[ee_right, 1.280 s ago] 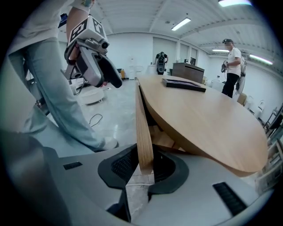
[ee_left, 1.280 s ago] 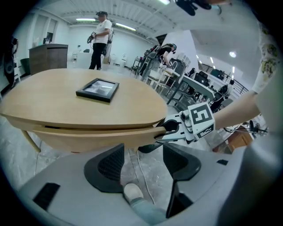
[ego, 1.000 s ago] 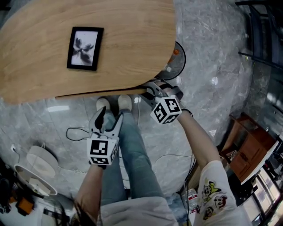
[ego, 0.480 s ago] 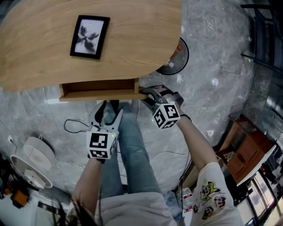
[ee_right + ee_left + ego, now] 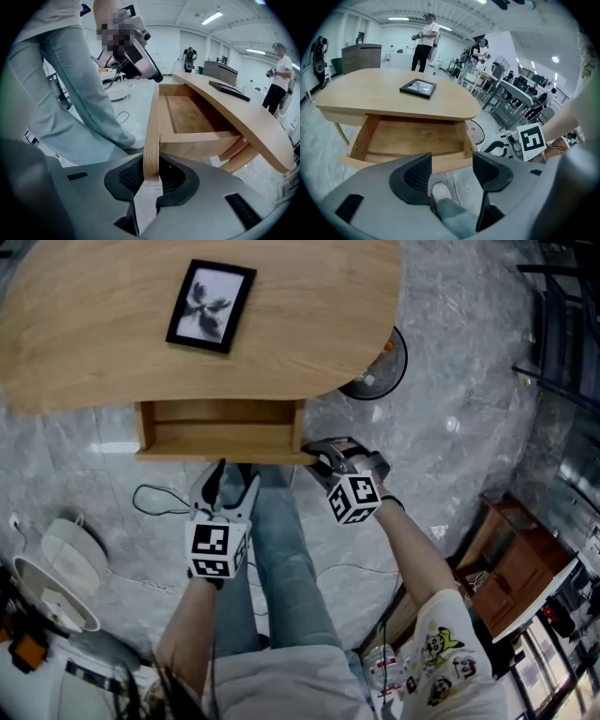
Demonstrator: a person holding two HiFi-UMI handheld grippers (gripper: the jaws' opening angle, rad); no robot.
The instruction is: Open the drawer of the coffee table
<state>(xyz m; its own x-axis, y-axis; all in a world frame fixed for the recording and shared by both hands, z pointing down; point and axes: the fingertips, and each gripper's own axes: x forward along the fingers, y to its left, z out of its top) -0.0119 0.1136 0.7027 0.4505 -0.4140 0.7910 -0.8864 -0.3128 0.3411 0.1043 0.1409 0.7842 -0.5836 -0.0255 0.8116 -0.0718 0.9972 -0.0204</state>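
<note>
**Gripping the drawer front while the drawer stands open**

There is one desk (image 5: 309, 324), with one drawer (image 5: 220, 439) and one picture frame (image 5: 211, 319). Two grippers are in play. The frame lies flat on the desk top, towards the far edge. The drawer sticks out from under the desk's near edge, towards the person's legs.

The right gripper (image 5: 151, 177) is nearly closed. Its two pads press on either face of the drawer's front board, at that board's right end. The left gripper (image 5: 452, 171) has its jaws well apart and holds nothing. It hangs just short of the drawer front, near its middle, without touching it.

Only the head view shows both grippers together with the whole desk top. It alone also shows a white fan (image 5: 66, 559) and a loop of cable (image 5: 155, 498) on the floor (image 5: 450, 427) at the left.

The left gripper view looks straight into the drawer and shows its bare wooden bottom. It also shows a shoe (image 5: 440, 191) on the floor below, in line with the gap between its jaws, and a standing person (image 5: 425, 42) beyond the desk's far edge.

Only the right gripper view shows the board clamped between the pads. It sees the drawer side-on, under the desk's overhanging edge.
</note>
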